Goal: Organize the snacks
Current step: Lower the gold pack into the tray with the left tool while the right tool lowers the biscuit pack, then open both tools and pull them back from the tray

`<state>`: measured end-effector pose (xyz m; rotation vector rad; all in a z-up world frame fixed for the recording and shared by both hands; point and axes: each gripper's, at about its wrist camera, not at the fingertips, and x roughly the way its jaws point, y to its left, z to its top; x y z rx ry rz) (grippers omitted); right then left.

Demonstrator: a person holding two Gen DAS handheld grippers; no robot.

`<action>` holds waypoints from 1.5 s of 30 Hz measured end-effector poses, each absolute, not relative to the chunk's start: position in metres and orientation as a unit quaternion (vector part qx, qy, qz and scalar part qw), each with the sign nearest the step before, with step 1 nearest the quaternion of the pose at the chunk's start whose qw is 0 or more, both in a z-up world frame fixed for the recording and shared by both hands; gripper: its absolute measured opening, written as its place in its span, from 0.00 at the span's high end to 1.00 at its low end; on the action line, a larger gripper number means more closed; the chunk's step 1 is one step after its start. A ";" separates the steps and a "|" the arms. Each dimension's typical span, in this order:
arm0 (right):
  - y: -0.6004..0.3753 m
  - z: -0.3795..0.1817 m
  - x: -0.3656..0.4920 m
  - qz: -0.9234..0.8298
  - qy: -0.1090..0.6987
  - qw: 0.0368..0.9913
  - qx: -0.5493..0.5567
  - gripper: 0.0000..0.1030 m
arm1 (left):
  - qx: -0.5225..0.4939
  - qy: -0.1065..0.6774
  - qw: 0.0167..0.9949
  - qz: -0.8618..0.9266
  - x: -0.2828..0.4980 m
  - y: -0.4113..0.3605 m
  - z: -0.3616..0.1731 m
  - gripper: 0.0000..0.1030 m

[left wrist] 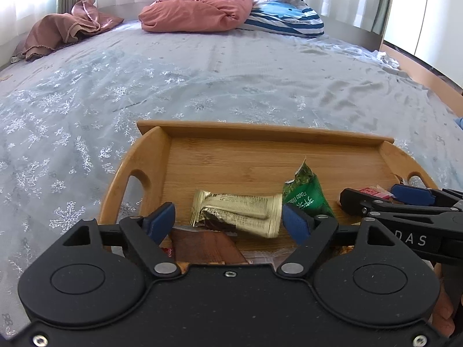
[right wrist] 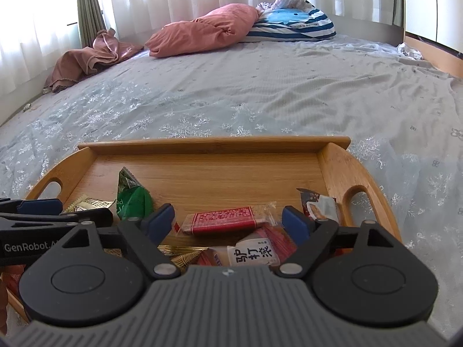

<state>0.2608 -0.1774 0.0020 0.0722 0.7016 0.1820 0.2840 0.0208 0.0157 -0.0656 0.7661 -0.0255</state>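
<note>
A wooden tray [left wrist: 254, 133] with cut-out handles rests on the bed and holds several snack packets. In the left wrist view my left gripper [left wrist: 228, 221] stands open over a gold wrapped bar [left wrist: 246, 209], its blue pads clear of it; a brown packet [left wrist: 202, 245] lies just below. A green pea packet [left wrist: 306, 193] leans to the right of the bar. In the right wrist view my right gripper [right wrist: 228, 221] is open above a red packet [right wrist: 222, 219] and a white-labelled packet [right wrist: 254, 253]. The same tray [right wrist: 214, 143] and green packet [right wrist: 133, 199] show there.
The bed [left wrist: 202, 81] carries a pale snowflake sheet. A pink pillow [left wrist: 199, 11], a blue striped pillow [left wrist: 286, 17] and a brown cloth [left wrist: 63, 31] lie at its far end under white curtains. A torn dark wrapper [right wrist: 318, 205] lies by the tray's right handle.
</note>
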 end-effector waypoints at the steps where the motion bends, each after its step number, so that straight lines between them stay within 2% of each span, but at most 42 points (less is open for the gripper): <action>1: -0.177 0.003 0.260 0.088 0.342 0.935 0.034 0.13 | -0.032 0.373 0.927 -0.011 0.283 0.021 0.016 0.20; 4: -0.176 0.006 0.259 0.085 0.340 0.936 0.034 0.12 | -0.035 0.370 0.928 -0.008 0.281 0.024 0.019 0.13; 12: -0.179 0.016 0.248 0.087 0.328 0.940 0.031 0.05 | -0.031 0.364 0.931 0.000 0.273 0.028 0.029 0.11; 15: -0.177 0.020 0.243 0.086 0.321 0.943 0.022 0.00 | -0.024 0.361 0.932 0.008 0.269 0.028 0.032 0.06; 20: -0.175 0.028 0.235 0.091 0.314 0.945 0.019 0.00 | -0.019 0.355 0.935 0.012 0.262 0.029 0.039 0.02; 45: -0.178 0.057 0.170 0.106 0.293 0.950 0.018 0.00 | -0.001 0.349 0.937 0.004 0.198 0.038 0.067 0.02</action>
